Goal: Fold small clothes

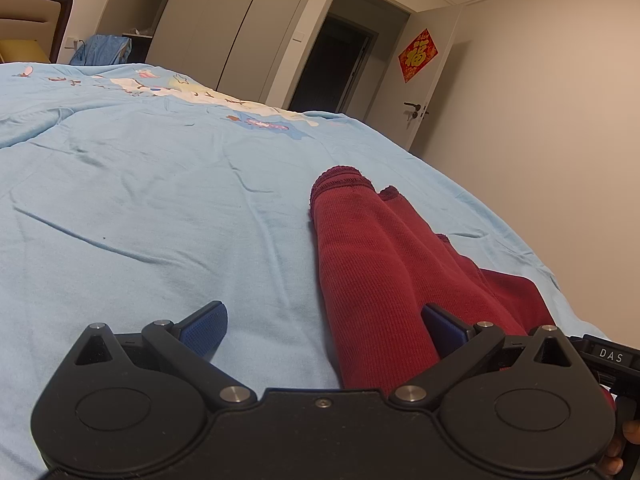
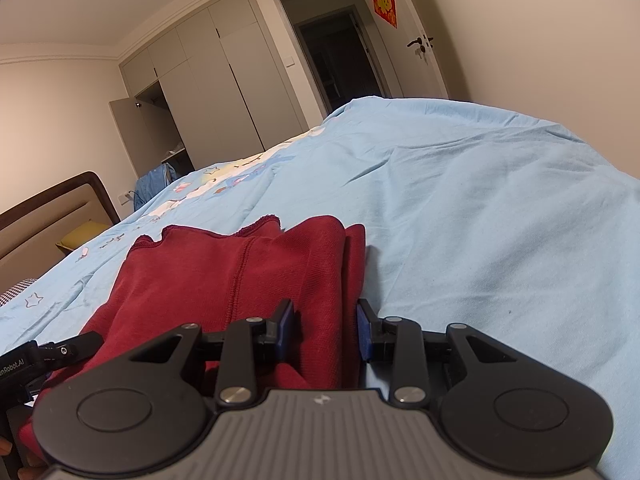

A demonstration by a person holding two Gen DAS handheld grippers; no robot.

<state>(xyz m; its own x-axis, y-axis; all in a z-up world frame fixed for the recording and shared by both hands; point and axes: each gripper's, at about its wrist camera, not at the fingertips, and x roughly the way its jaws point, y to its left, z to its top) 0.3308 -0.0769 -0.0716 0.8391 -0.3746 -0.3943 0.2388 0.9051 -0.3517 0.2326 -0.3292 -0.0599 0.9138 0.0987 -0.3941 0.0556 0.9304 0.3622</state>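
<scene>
A dark red knit garment (image 1: 372, 264) lies on the light blue bed sheet (image 1: 160, 200), folded lengthwise with its hemmed ends pointing away. My left gripper (image 1: 324, 332) is open wide at the garment's near left edge. Its right pad (image 1: 444, 330) rests over the red cloth and its left pad (image 1: 204, 330) over bare sheet. In the right wrist view the red garment (image 2: 192, 276) spreads to the left. My right gripper (image 2: 326, 330) is shut on a thick fold at its right edge, with cloth filling the gap between the pads.
The bed sheet (image 2: 480, 220) stretches away ahead, with a cartoon print (image 1: 192, 88) near the far side. A headboard (image 2: 52, 208), white wardrobes (image 2: 224, 80) and an open dark doorway (image 1: 332, 64) stand beyond. The bed's edge drops off at the right (image 1: 520, 248).
</scene>
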